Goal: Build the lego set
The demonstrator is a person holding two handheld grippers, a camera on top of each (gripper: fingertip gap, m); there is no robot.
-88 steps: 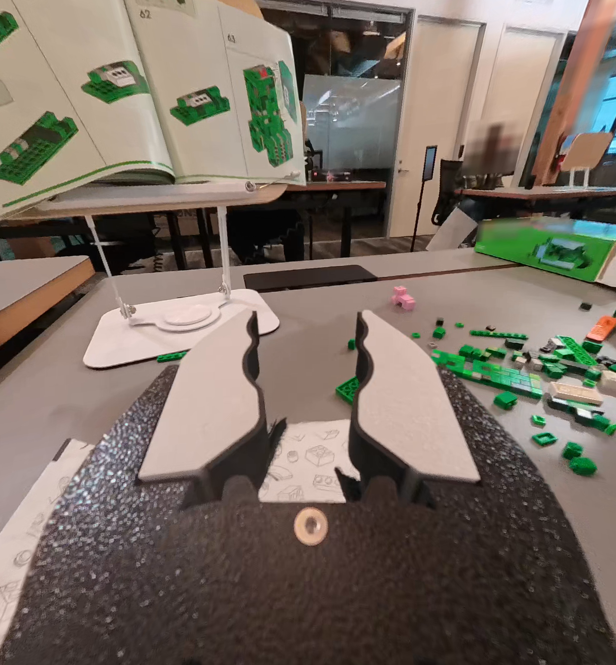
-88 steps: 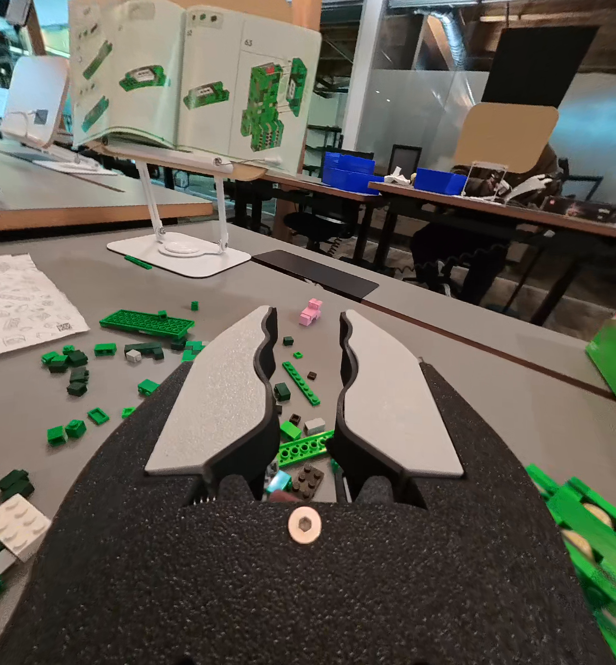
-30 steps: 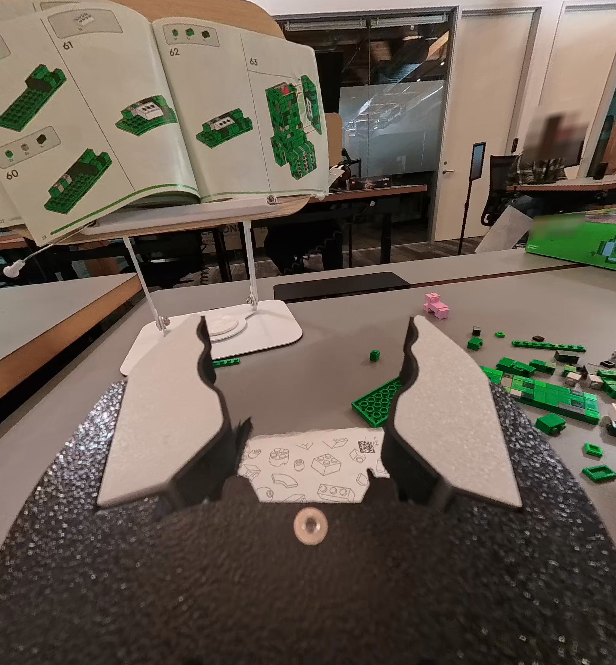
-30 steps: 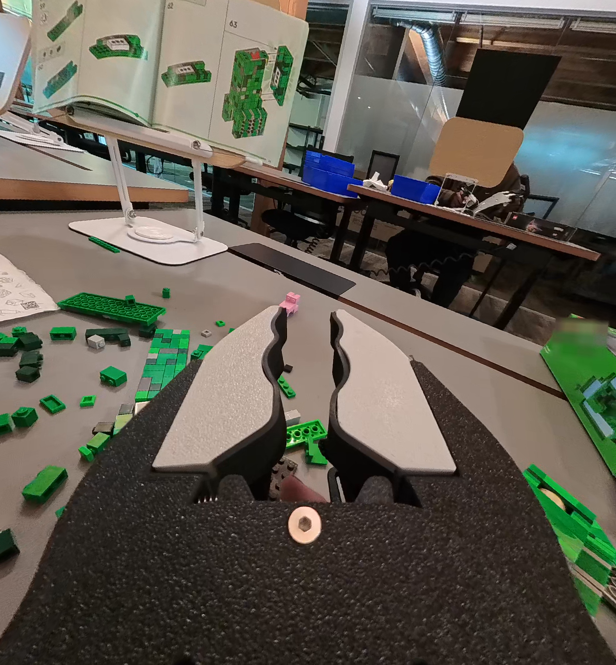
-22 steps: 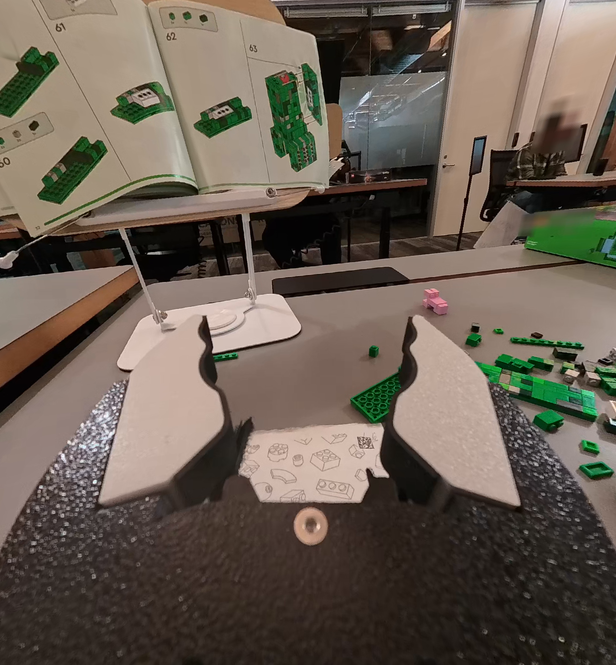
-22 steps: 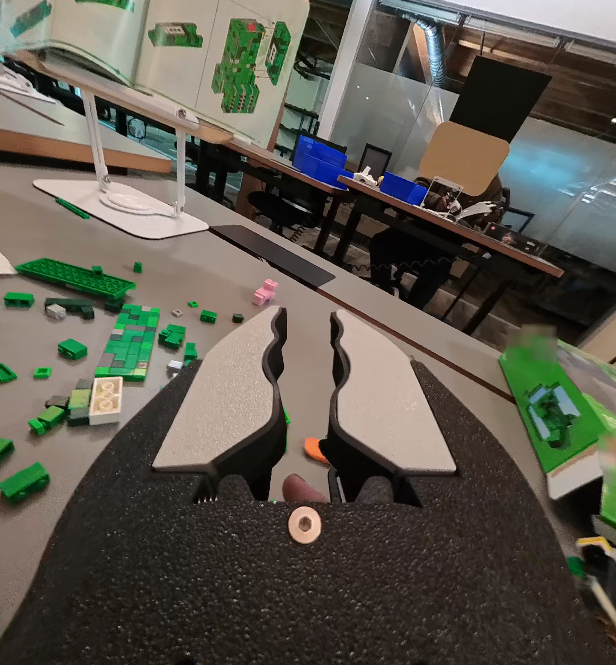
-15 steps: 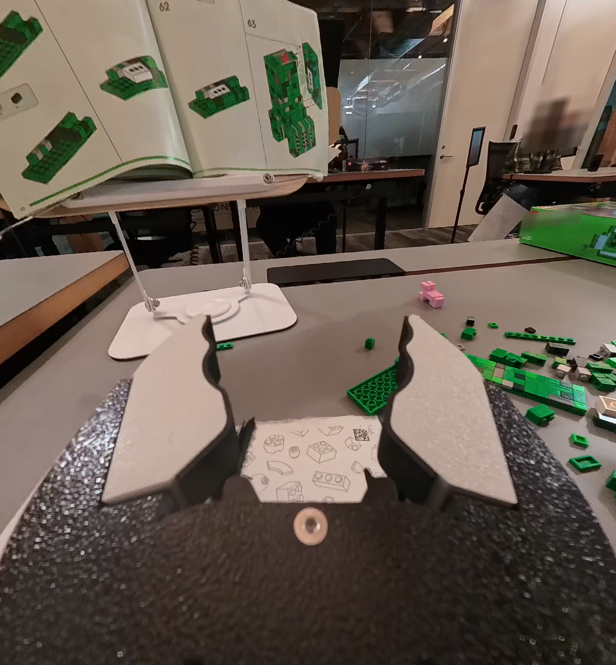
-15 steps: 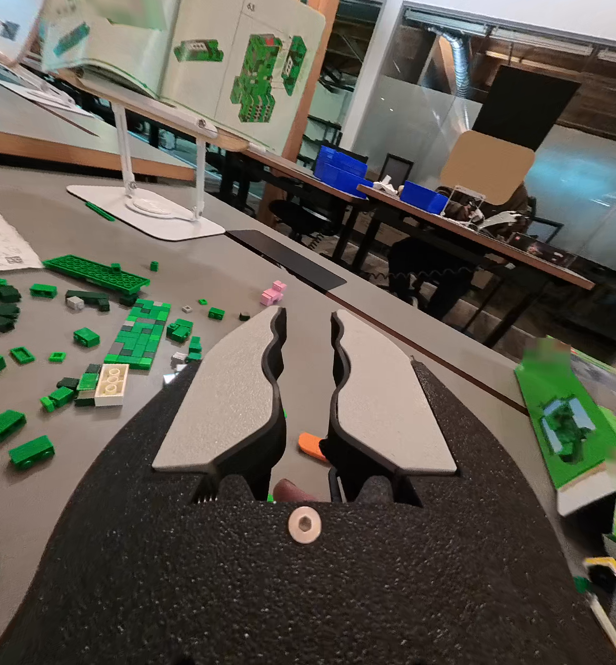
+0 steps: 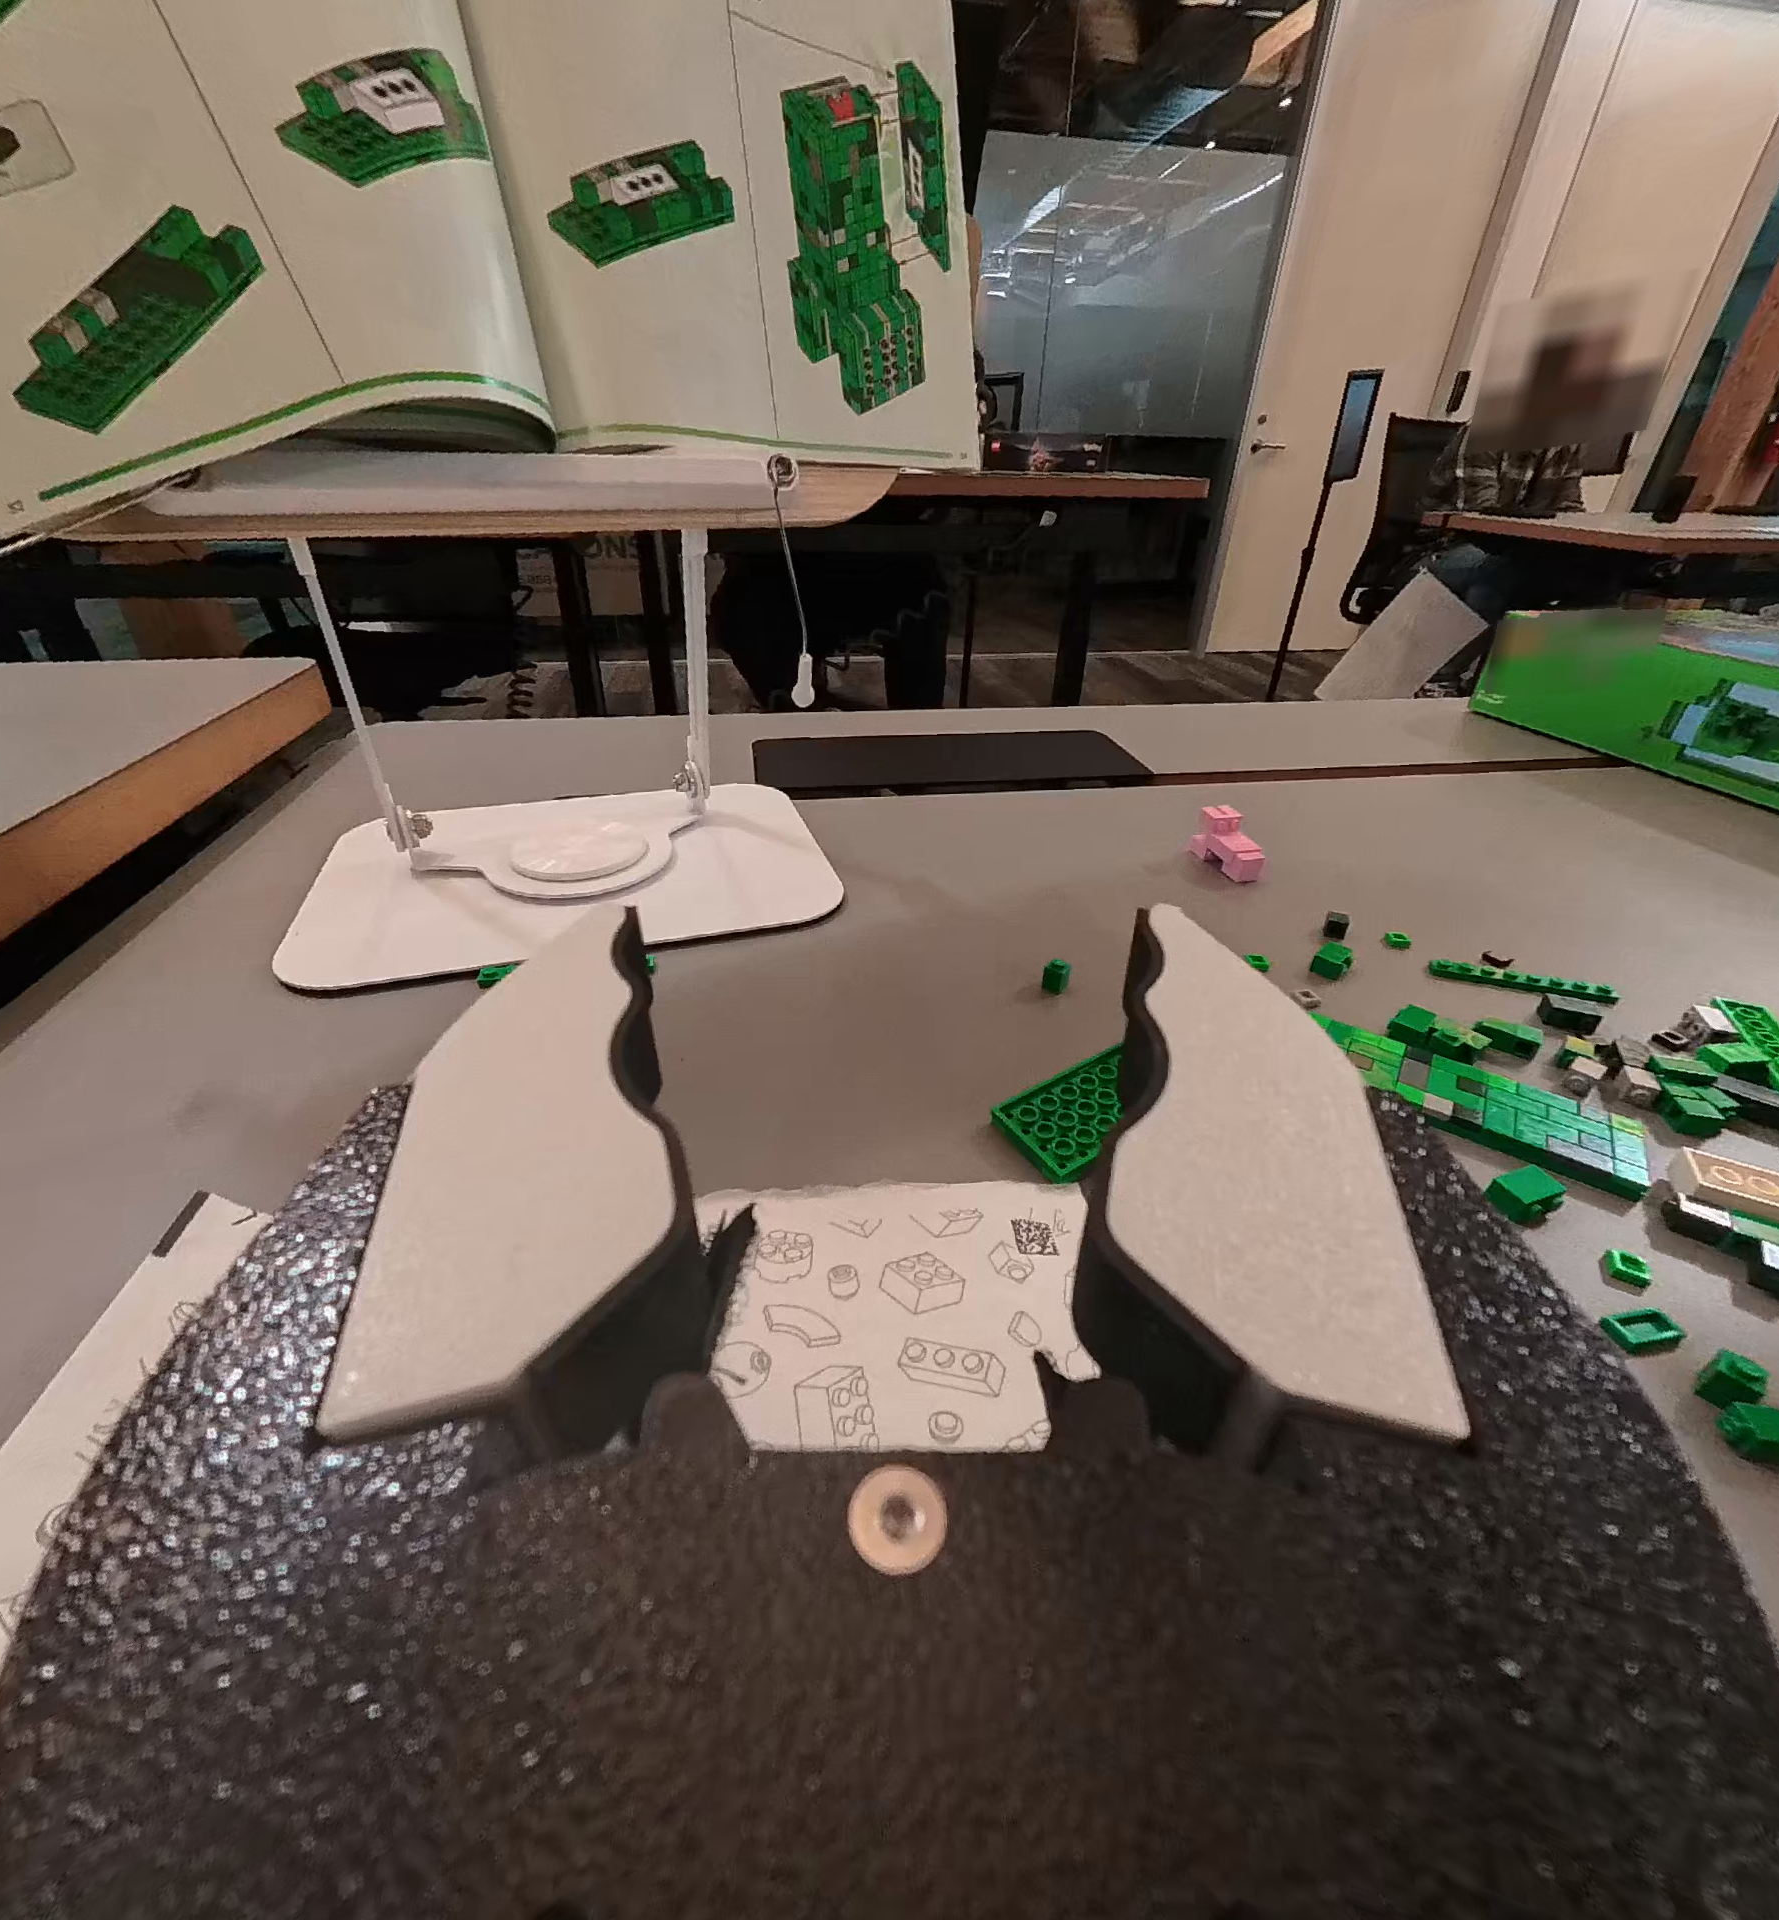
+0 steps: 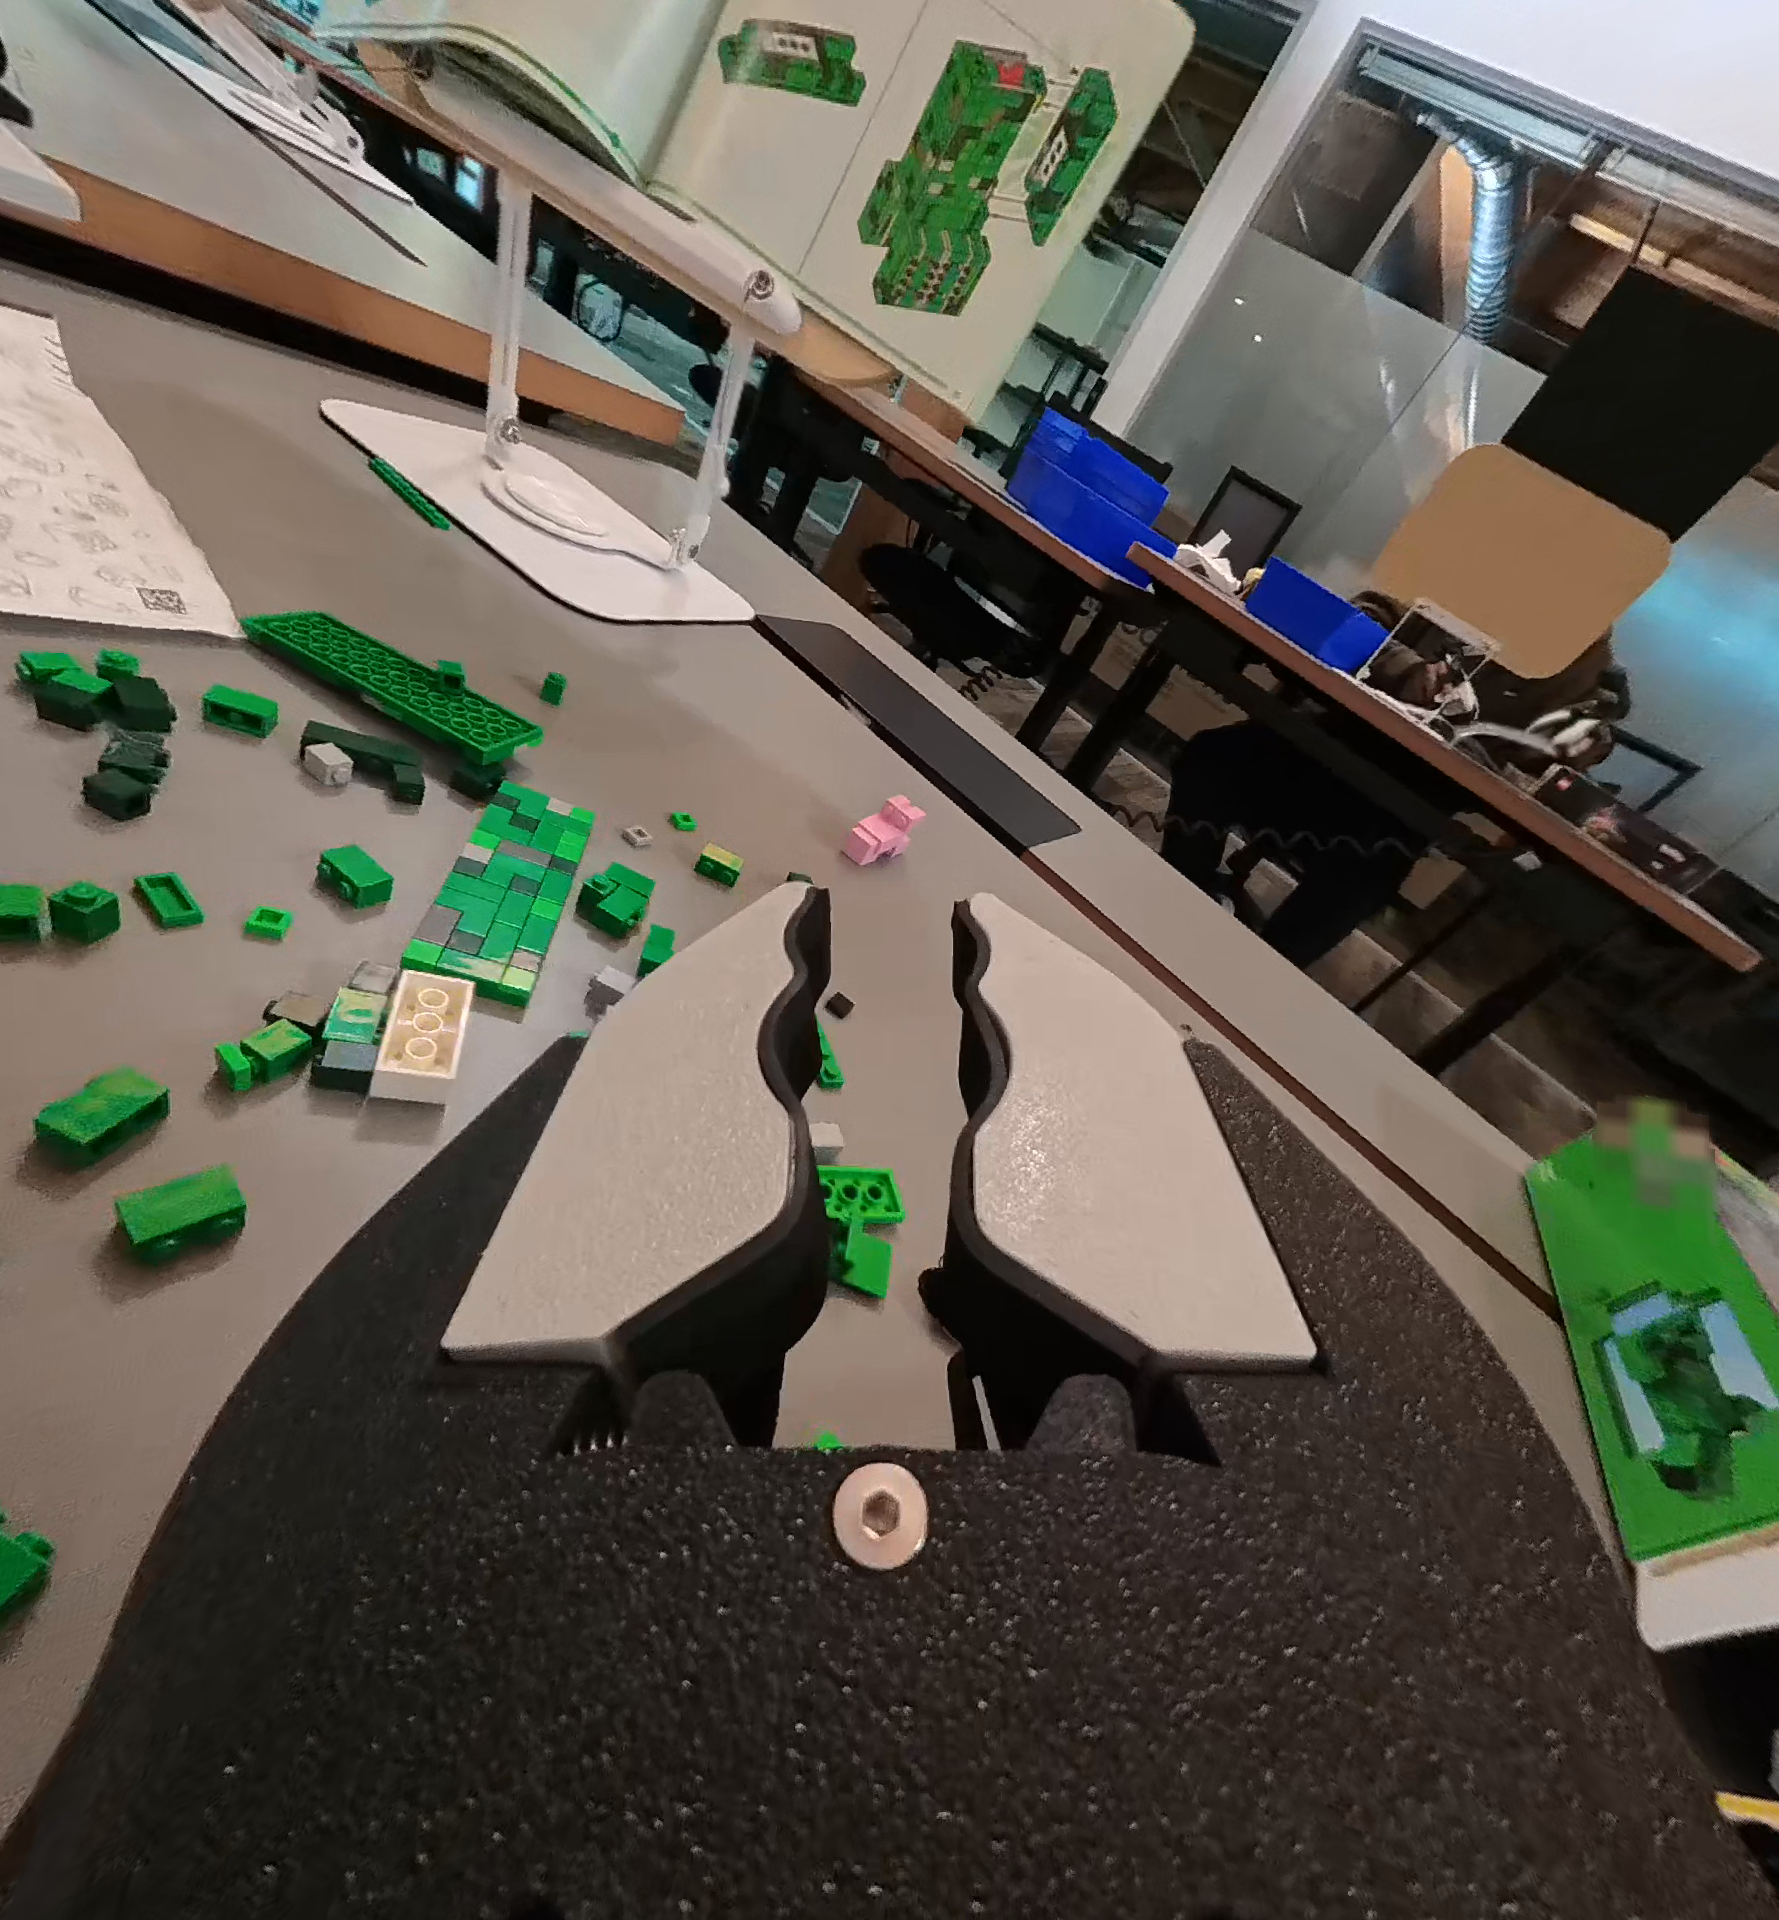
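Loose green, dark green and grey lego pieces lie scattered on the grey table [image 9: 864,1039]. A built mosaic plate of green tiles [image 10: 511,899] [image 9: 1487,1107] lies among them, with a long green plate [image 10: 391,675] [image 9: 1067,1112] and a small pink pig figure [image 10: 885,829] [image 9: 1226,844] nearby. My left gripper [image 9: 883,935] is open and empty above a printed paper sheet [image 9: 895,1309]. My right gripper [image 10: 890,920] is open a little and empty, tilted, over small green pieces [image 10: 859,1195].
An open instruction book [image 9: 449,229] [image 10: 864,135] rests on a white stand [image 9: 563,894] [image 10: 552,520] at the back. A green lego box [image 9: 1695,727] [image 10: 1685,1361] lies on the right. A black pad [image 9: 947,758] lies at the table's far edge. The long green plate [image 10: 391,675] is about 12 cm from my left fingertips. The small pink pig figure [image 10: 885,829] is about 25 cm from my right fingertips.
My left gripper opened wider since the earliest frame and has shifted slightly forward. My right gripper swung right, then back left, and has rolled so the scene tilts; its jaws stay narrowly open.
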